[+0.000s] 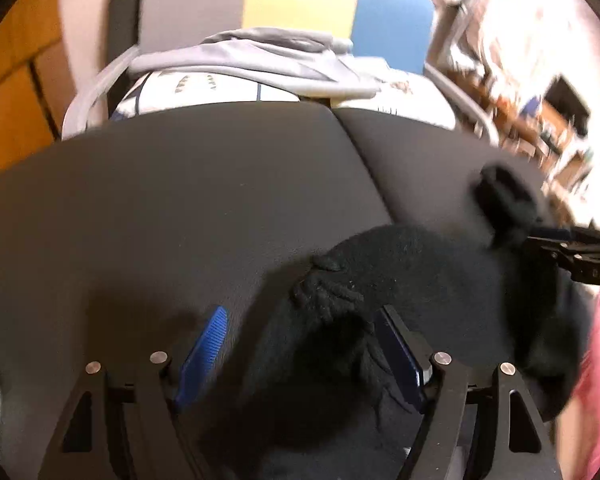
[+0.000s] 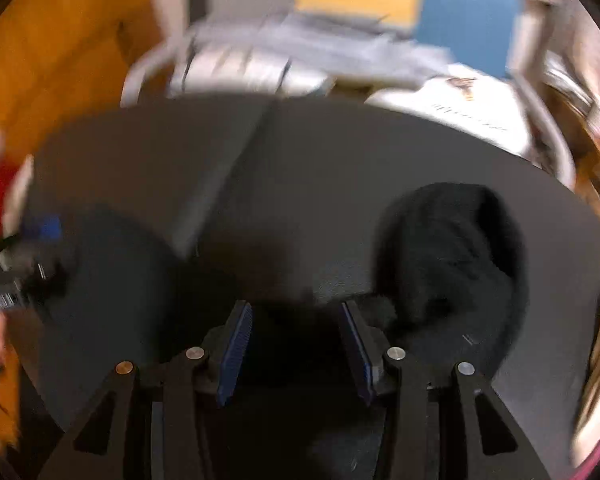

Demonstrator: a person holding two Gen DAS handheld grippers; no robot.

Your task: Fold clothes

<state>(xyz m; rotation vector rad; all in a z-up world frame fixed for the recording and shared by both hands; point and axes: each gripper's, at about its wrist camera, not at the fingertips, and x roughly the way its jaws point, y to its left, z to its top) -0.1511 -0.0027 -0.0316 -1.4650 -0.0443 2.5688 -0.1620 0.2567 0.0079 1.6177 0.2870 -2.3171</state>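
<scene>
Black garment [image 1: 412,264] on dark table [image 1: 180,200], left tool [image 1: 300,344] spread around its edge

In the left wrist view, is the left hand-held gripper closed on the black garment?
No. The left hand-held gripper has its blue pads wide apart, with the black garment lying loose between them on the dark table.

Both wrist views — close above table [image 1: 180,184]

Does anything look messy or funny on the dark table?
Yes, a bit. The black garment on the dark table is bunched, not flat, with a wrinkled clump between the left gripper fingers. One rolled end sticks up by the right gripper. Behind, a basket holds heaped light clothes.
</scene>
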